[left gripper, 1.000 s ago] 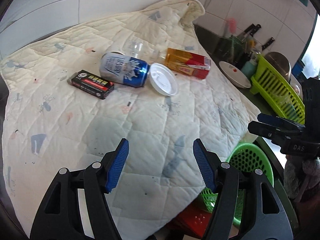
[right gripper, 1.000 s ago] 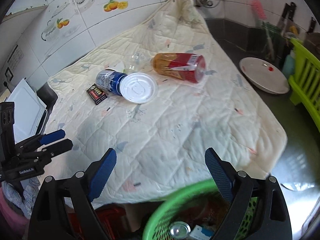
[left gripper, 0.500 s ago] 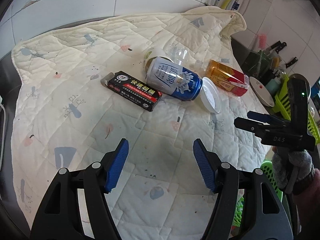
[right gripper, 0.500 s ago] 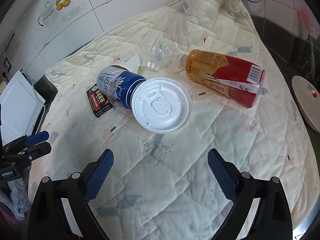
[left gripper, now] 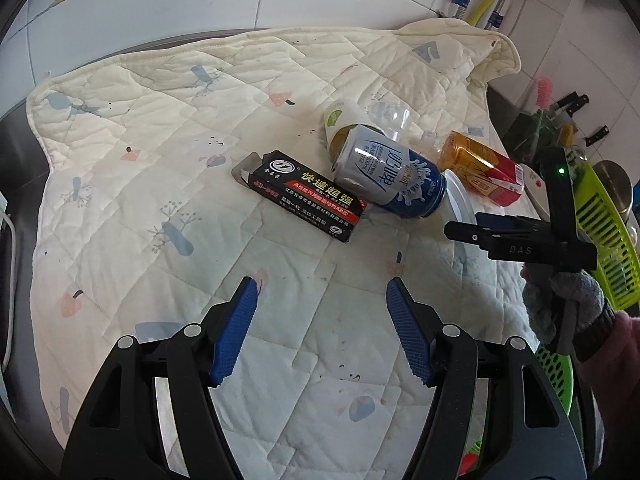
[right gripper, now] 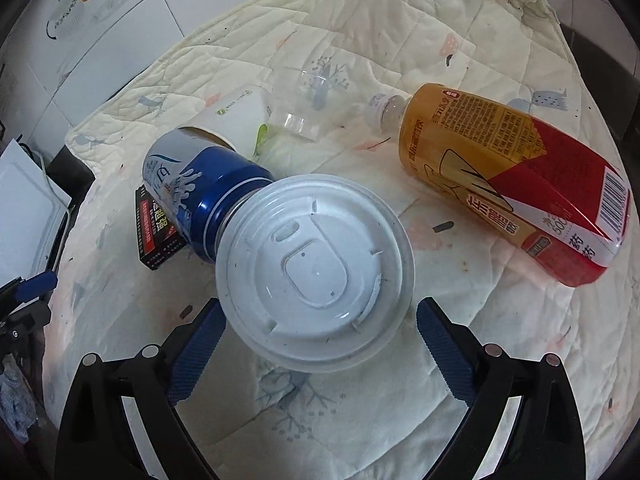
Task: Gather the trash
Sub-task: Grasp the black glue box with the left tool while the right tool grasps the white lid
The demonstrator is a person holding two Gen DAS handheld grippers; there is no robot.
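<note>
Trash lies on a cream quilted cloth (left gripper: 160, 128): a black carton (left gripper: 304, 196), a blue and white can (left gripper: 392, 176), a white paper cup (left gripper: 340, 118), a clear plastic cup (right gripper: 300, 104), a white plastic lid (right gripper: 316, 272) and a red and yellow bottle (right gripper: 516, 184). My left gripper (left gripper: 320, 336) is open and empty, short of the carton. My right gripper (right gripper: 316, 352) is open with the lid between its fingertips, not gripped; it also shows in the left wrist view (left gripper: 472, 228).
A green mesh basket (left gripper: 556, 364) sits below the cloth's right edge. A lime dish rack (left gripper: 604, 216), a white plate (left gripper: 536, 180) and knives (left gripper: 576, 100) stand at the right. A tiled wall (left gripper: 200, 0) runs behind.
Both grippers have moved forward over the cloth toward the trash. The right gripper now has the white lid between its open fingers. The basket has dropped out of the right wrist view.
</note>
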